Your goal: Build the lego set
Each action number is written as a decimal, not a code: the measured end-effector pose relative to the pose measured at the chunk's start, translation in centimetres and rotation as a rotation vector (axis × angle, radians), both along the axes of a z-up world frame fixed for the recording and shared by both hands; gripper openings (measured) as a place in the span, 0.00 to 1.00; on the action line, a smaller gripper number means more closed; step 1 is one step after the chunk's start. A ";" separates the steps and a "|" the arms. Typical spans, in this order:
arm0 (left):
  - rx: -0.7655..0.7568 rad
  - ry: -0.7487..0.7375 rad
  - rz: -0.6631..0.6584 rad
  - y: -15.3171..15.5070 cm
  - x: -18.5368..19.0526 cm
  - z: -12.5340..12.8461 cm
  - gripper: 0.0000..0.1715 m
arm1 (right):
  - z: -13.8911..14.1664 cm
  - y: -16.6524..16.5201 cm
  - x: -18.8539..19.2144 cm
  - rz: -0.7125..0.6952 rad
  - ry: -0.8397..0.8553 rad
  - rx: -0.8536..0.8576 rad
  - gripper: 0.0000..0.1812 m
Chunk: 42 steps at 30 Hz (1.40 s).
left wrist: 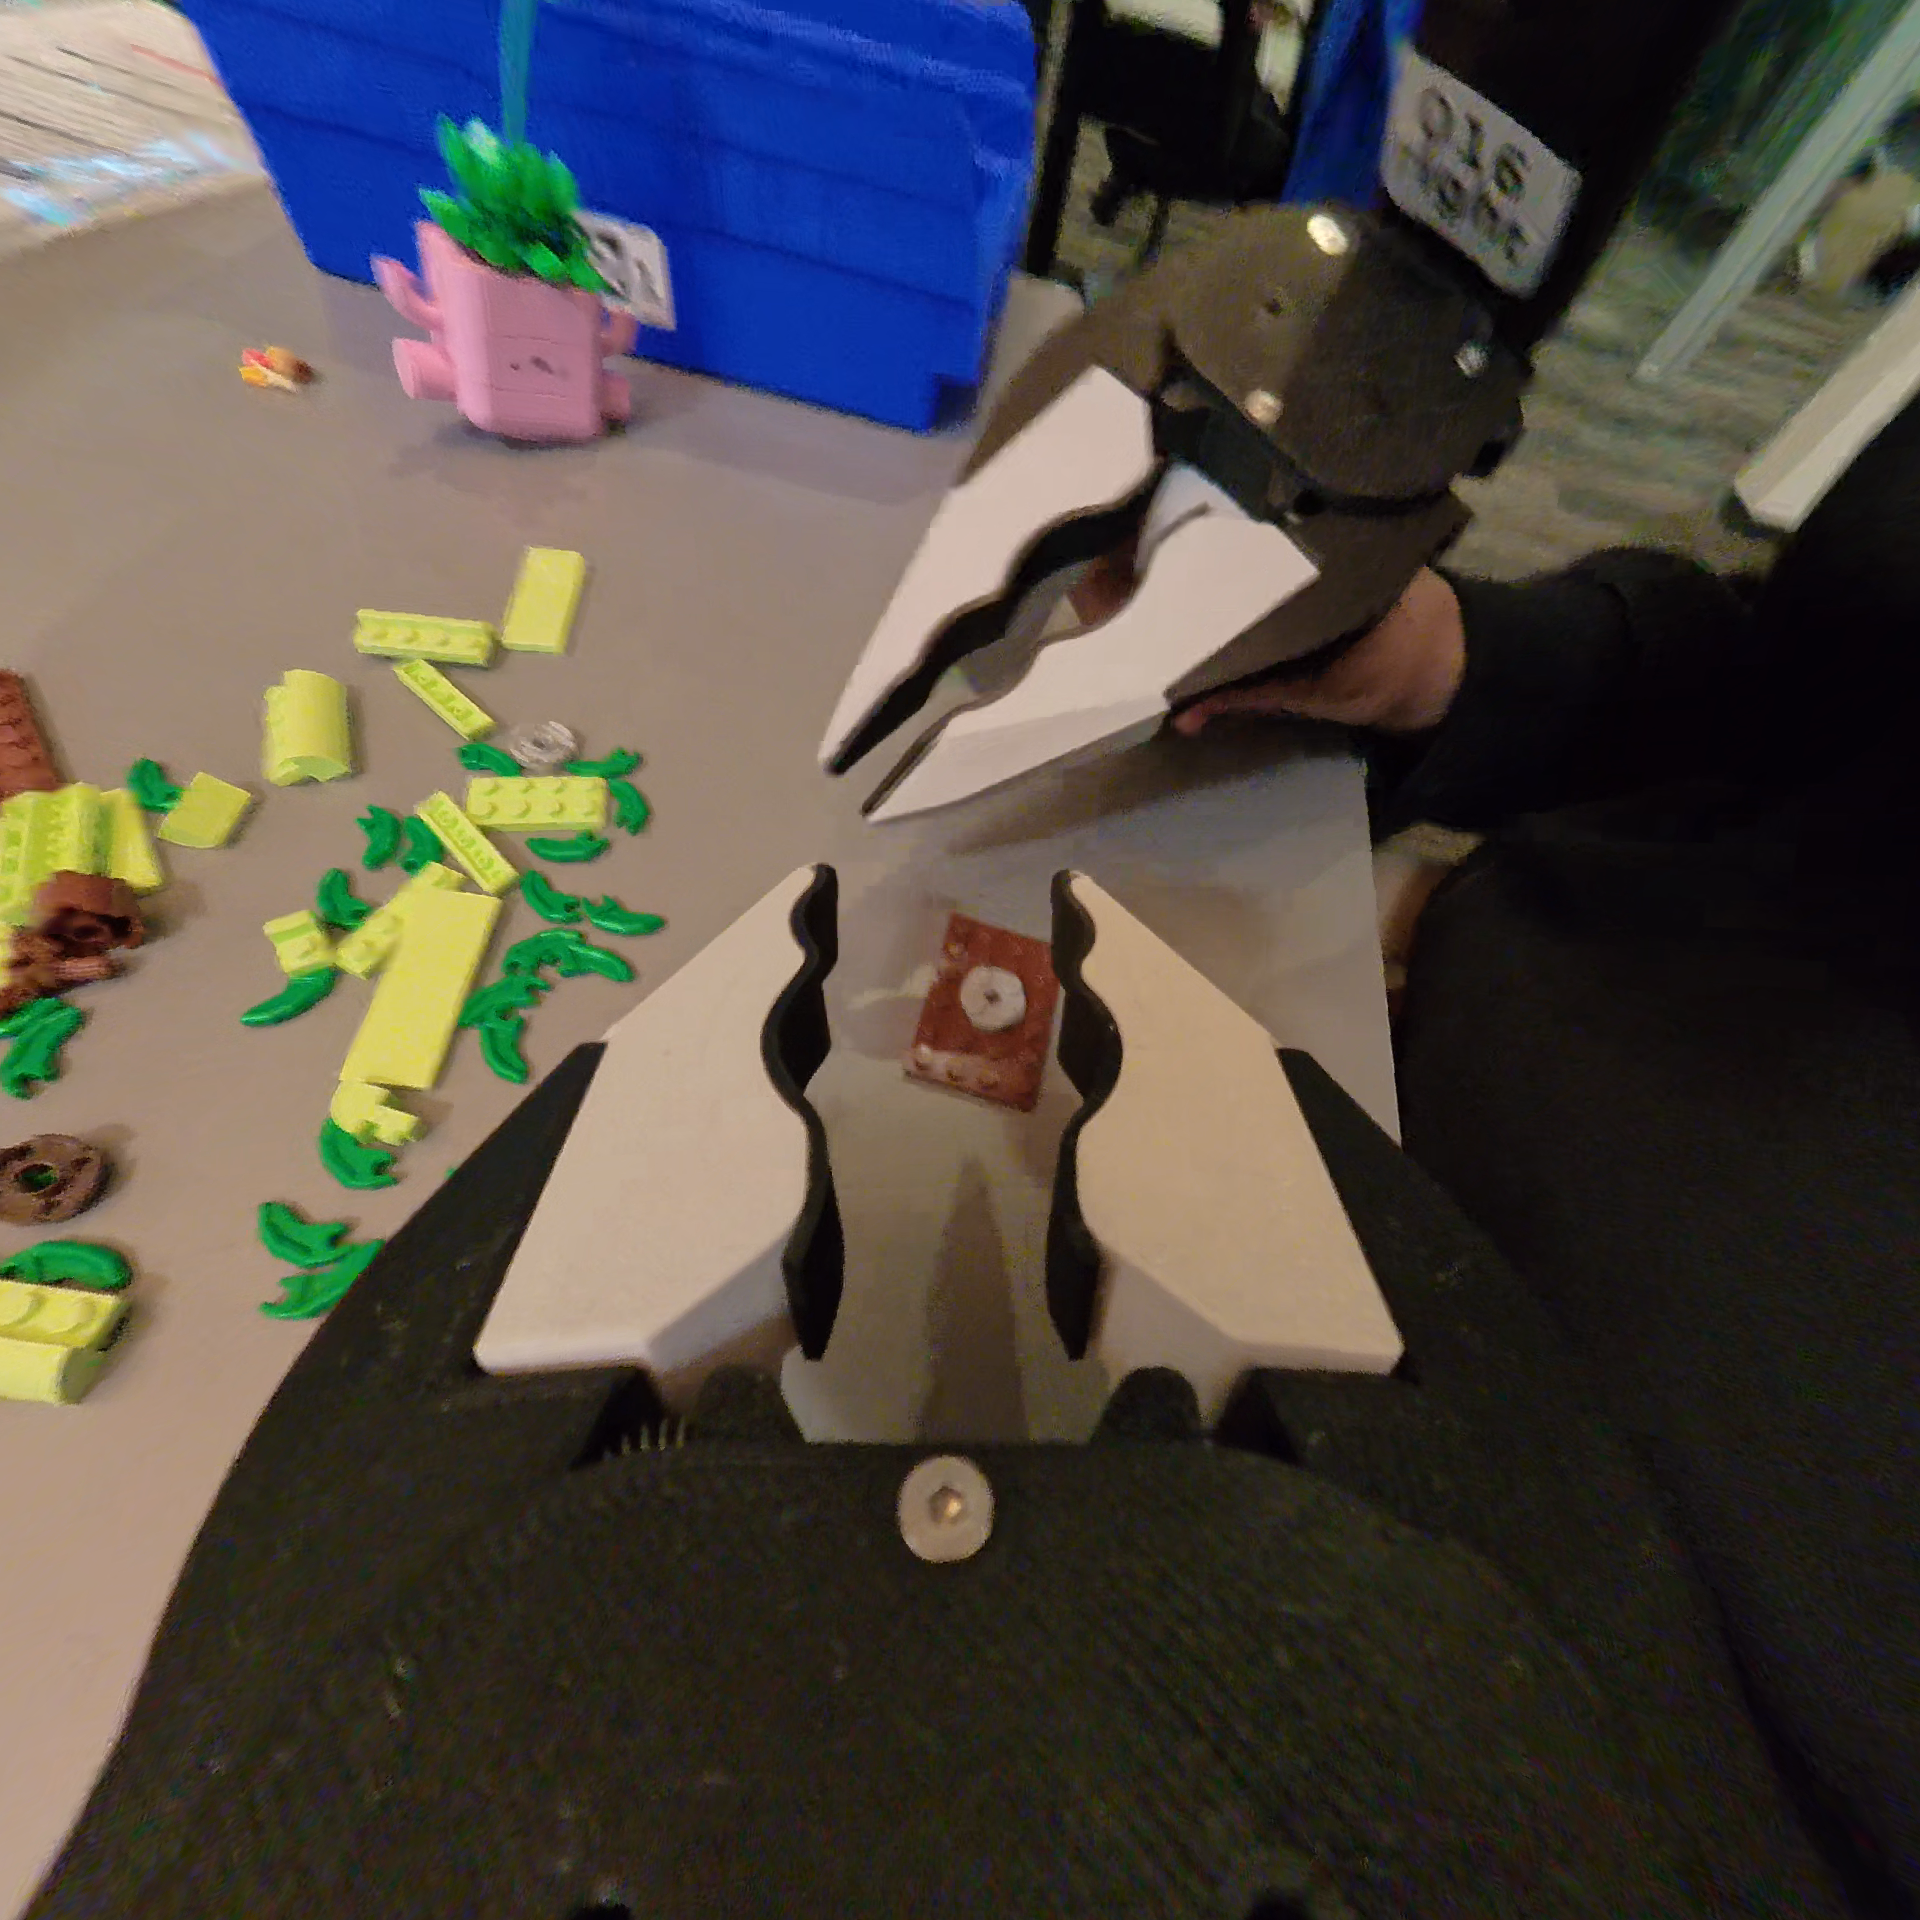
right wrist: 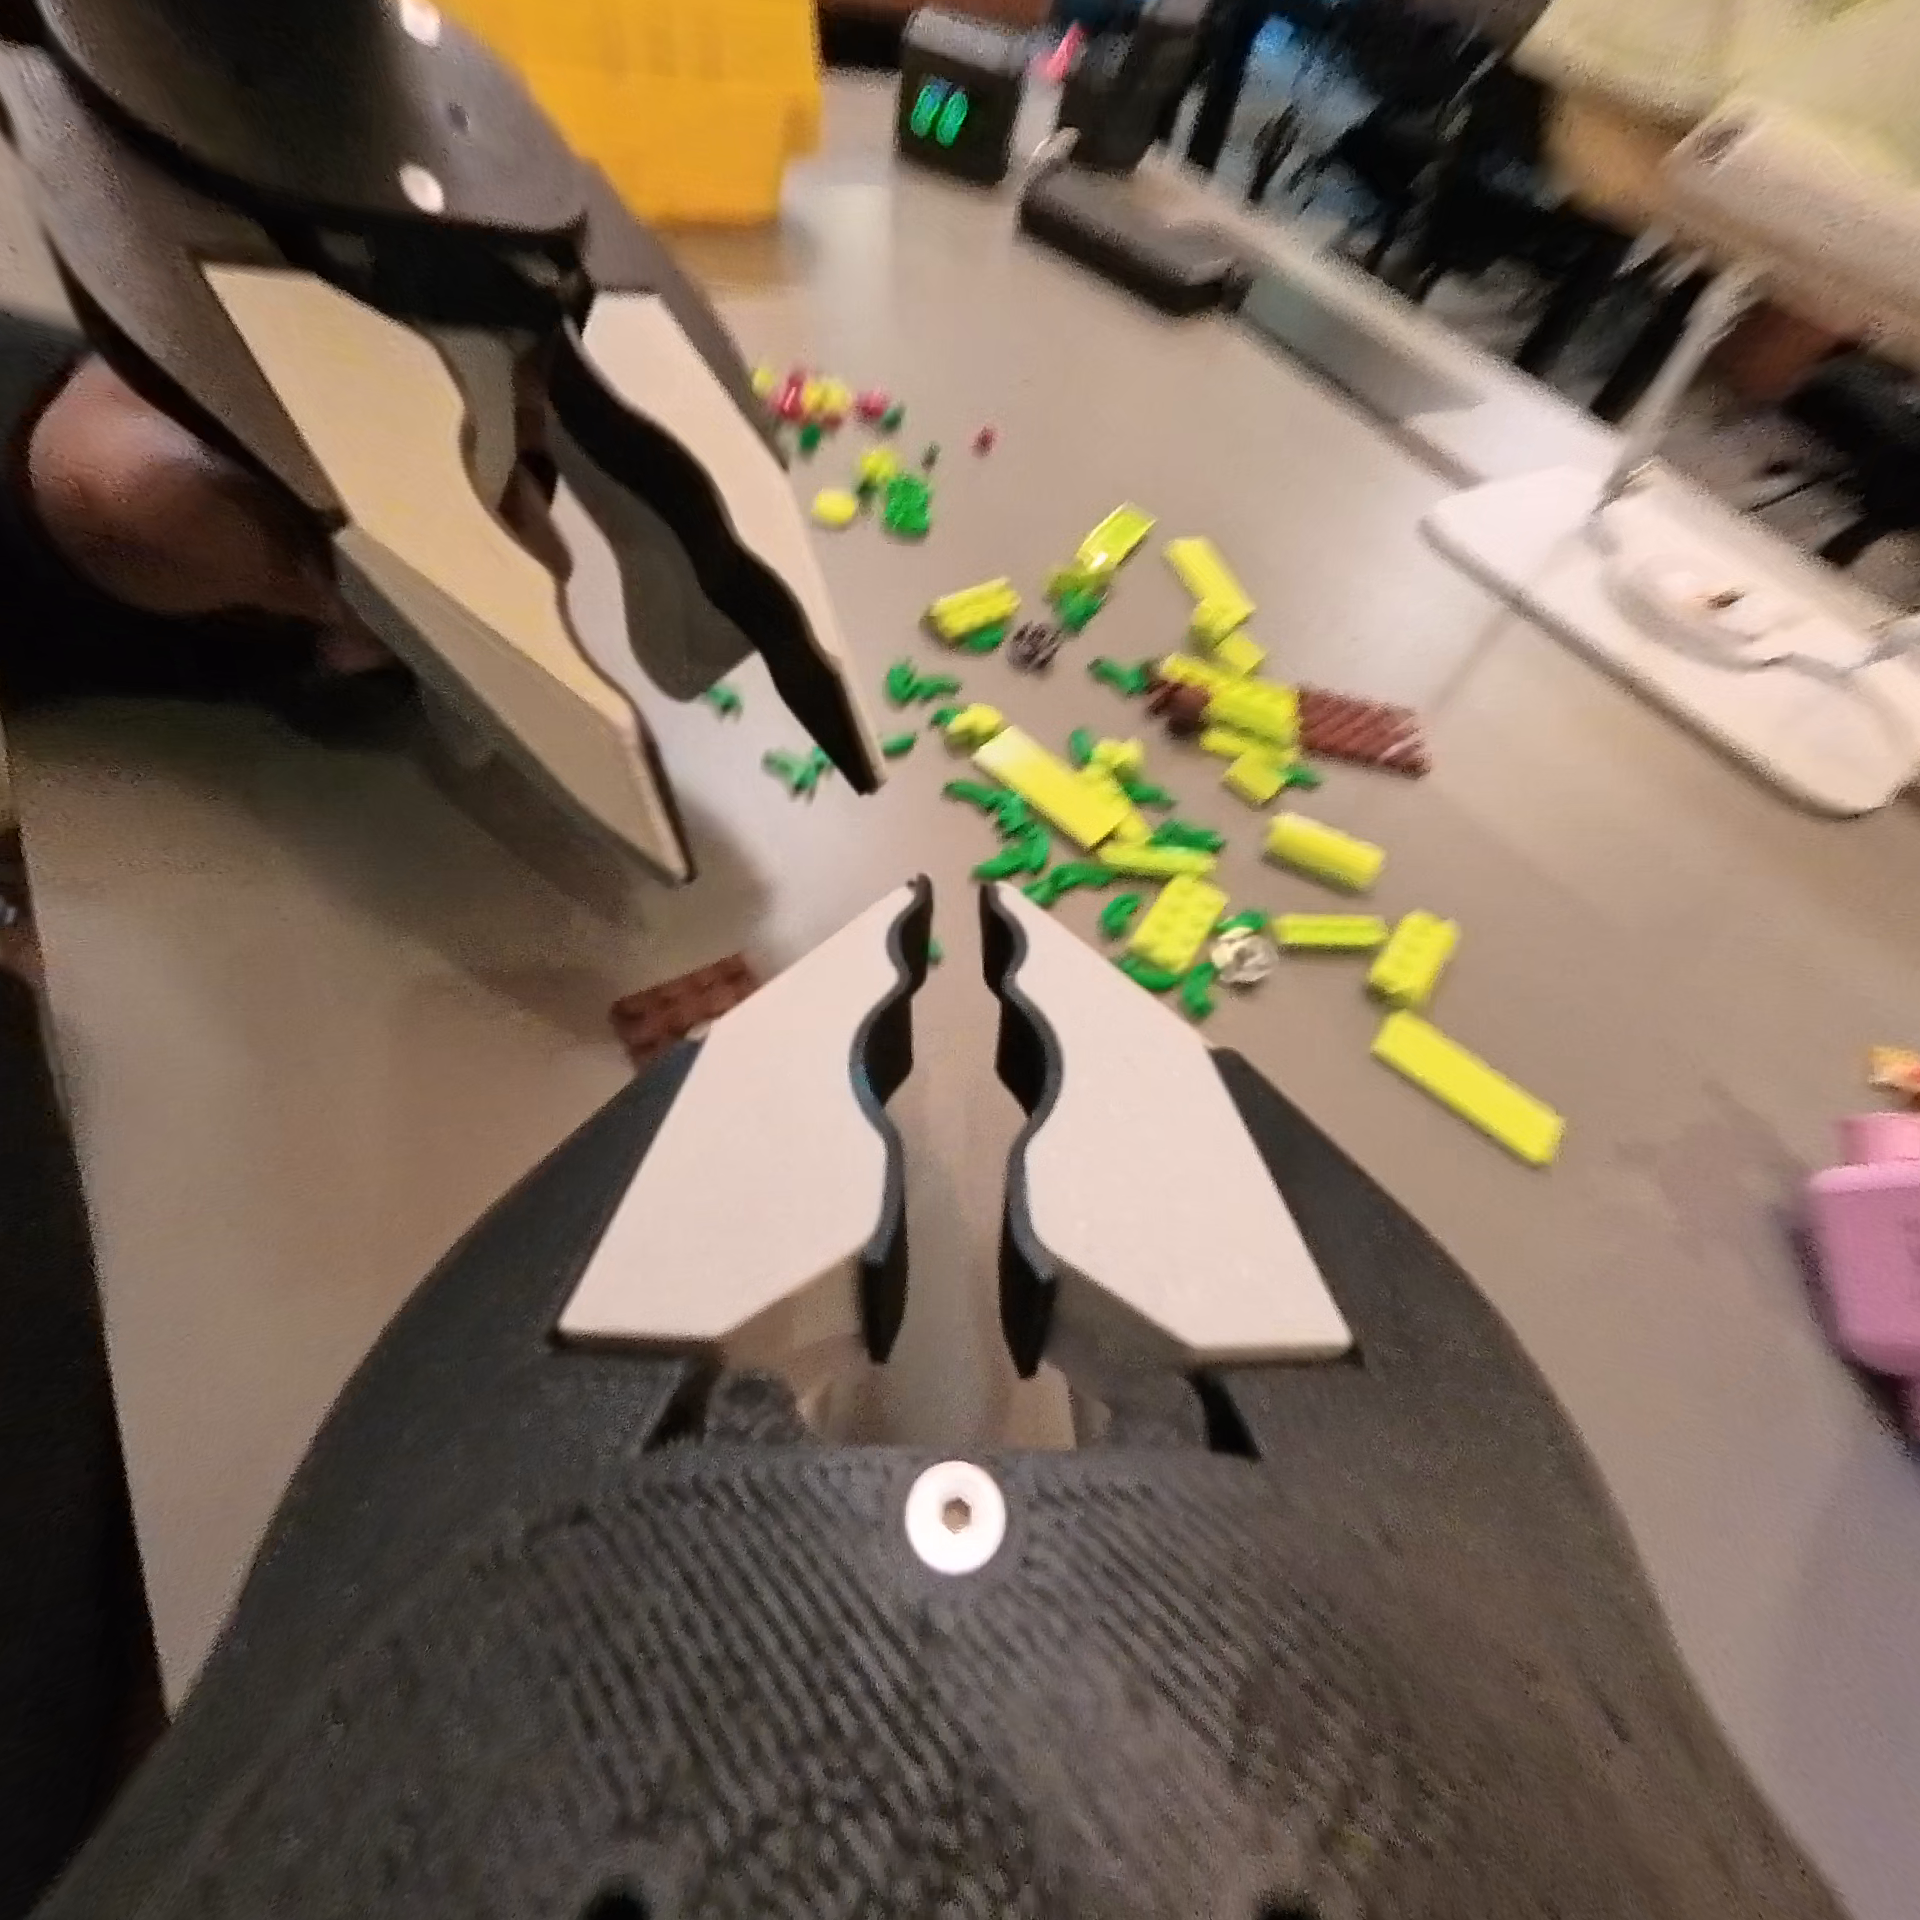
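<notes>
A brown plate [left wrist: 982,1049] with a white round piece [left wrist: 990,997] on it lies flat on the grey table [left wrist: 727,499], near its right edge. My left gripper [left wrist: 945,878] is open and empty, and the plate lies on the table between its fingers. My right gripper [left wrist: 852,788] hovers just beyond, tips angled down toward the plate, jaws a narrow gap apart and empty. In the right wrist view, my right gripper [right wrist: 951,885] shows that narrow gap, the brown plate [right wrist: 675,1003] peeks out left of its finger, and the left gripper [right wrist: 774,831] is at upper left.
Loose lime bricks [left wrist: 535,802], a long lime plate [left wrist: 426,987] and green leaf pieces [left wrist: 566,956] lie scattered on the left. A pink pot figure with green leaves [left wrist: 509,343] stands before a blue bin [left wrist: 665,156]. A brown round piece [left wrist: 47,1174] lies far left. A yellow bin [right wrist: 665,104] stands behind. Both grippers' tips are close together, under 4 cm apart.
</notes>
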<state>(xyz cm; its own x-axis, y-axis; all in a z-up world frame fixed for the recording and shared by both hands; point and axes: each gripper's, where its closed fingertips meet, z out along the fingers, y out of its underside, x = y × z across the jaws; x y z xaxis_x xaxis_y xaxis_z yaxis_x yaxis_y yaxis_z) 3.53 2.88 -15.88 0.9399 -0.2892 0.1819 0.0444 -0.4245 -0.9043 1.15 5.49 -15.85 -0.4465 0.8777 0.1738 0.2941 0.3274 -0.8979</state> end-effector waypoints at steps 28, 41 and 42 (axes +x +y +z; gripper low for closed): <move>0.104 0.738 1.149 23.2 -36.3 12.8 0.67 | 14.5 26.3 -30.0 -0.345 0.011 0.200 0.14; 0.159 0.673 1.149 21.1 -36.8 14.1 0.36 | 13.2 27.1 -29.2 -0.369 -0.010 0.151 0.01; 0.172 0.649 1.142 20.9 -36.7 14.2 0.34 | 13.2 27.0 -29.2 -0.357 0.002 0.173 0.01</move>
